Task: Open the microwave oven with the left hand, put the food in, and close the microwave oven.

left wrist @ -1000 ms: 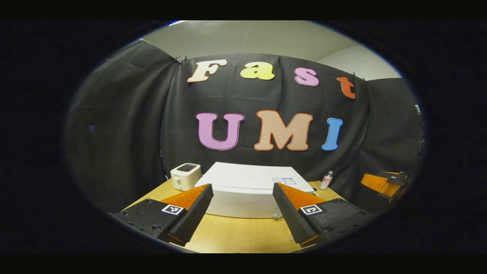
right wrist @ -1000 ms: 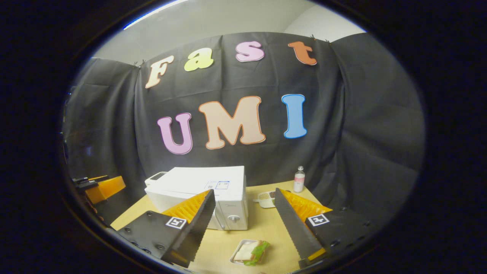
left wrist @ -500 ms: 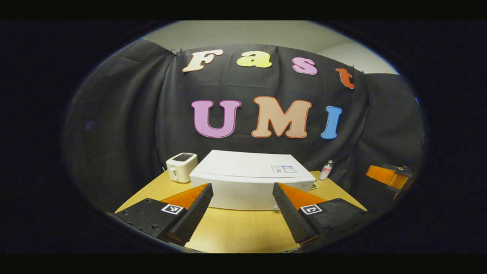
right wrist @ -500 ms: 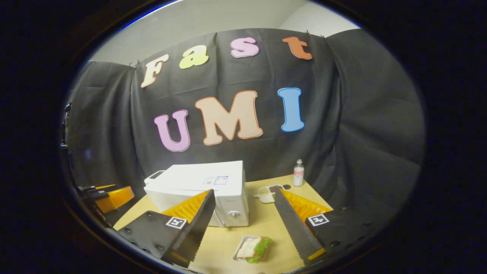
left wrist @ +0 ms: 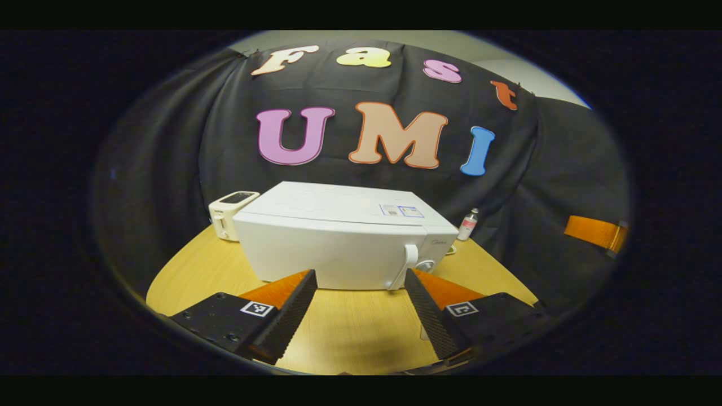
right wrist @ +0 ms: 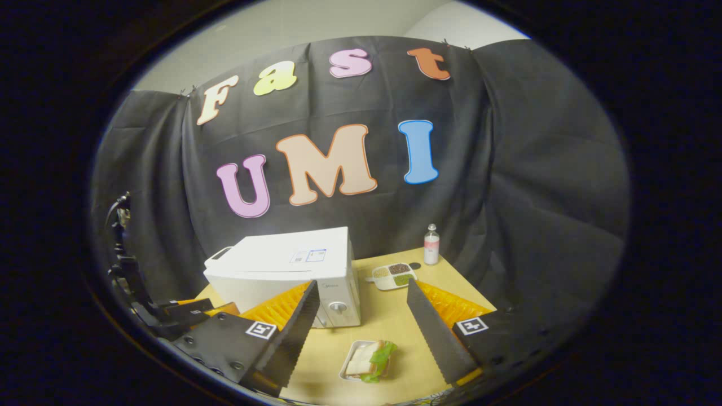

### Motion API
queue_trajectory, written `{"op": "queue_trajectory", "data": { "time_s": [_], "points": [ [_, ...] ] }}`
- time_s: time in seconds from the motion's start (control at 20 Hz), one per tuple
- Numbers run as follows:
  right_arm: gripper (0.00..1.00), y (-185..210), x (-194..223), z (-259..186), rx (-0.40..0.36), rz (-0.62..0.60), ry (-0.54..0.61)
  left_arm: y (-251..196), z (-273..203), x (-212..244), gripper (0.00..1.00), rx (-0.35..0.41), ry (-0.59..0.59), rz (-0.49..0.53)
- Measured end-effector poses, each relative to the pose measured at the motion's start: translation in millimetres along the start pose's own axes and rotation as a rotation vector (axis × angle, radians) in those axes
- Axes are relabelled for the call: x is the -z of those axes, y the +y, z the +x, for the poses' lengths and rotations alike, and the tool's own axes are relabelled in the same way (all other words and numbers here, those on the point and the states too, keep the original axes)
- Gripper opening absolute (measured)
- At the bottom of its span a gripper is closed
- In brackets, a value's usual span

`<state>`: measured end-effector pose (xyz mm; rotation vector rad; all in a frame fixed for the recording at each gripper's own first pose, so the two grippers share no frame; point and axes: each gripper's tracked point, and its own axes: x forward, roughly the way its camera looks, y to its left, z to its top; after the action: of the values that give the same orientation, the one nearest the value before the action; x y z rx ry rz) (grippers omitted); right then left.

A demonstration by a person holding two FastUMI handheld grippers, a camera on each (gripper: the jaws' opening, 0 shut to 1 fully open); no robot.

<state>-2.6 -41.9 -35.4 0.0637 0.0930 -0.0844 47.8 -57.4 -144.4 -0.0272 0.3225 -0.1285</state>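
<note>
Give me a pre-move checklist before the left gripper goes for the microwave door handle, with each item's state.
1. Microwave door shut, ready to be pulled: ok.
2. Door handle in sight of the left gripper view, just ahead of the right-hand finger: ok.
3. Left gripper open wide enough to take the handle, nothing between its fingers: ok.
4. Handle already gripped: not ok; fingers are short of it.
5. Sandwich on its tray on the table in front of the microwave, between the open right gripper fingers, not yet held: ok.
6. Door's swing path free of the sandwich tray: cannot tell.
</note>
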Motion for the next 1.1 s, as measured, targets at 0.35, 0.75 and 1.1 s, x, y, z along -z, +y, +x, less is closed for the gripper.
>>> {"op": "queue_trajectory", "data": {
  "time_s": [0.35,0.75,1.1],
  "points": [
    [0.99,-34,7,3,0.088,0.004,0.001,-14,55,46,0.82,0.017,0.122,0.011],
    [0.99,-62,8,7,0.119,-0.024,0.010,-51,113,79,0.77,0.073,0.213,0.008],
    [0.99,-94,-1,14,0.160,-0.011,0.002,-65,153,95,0.77,0.062,0.270,0.038]
  ]
}}
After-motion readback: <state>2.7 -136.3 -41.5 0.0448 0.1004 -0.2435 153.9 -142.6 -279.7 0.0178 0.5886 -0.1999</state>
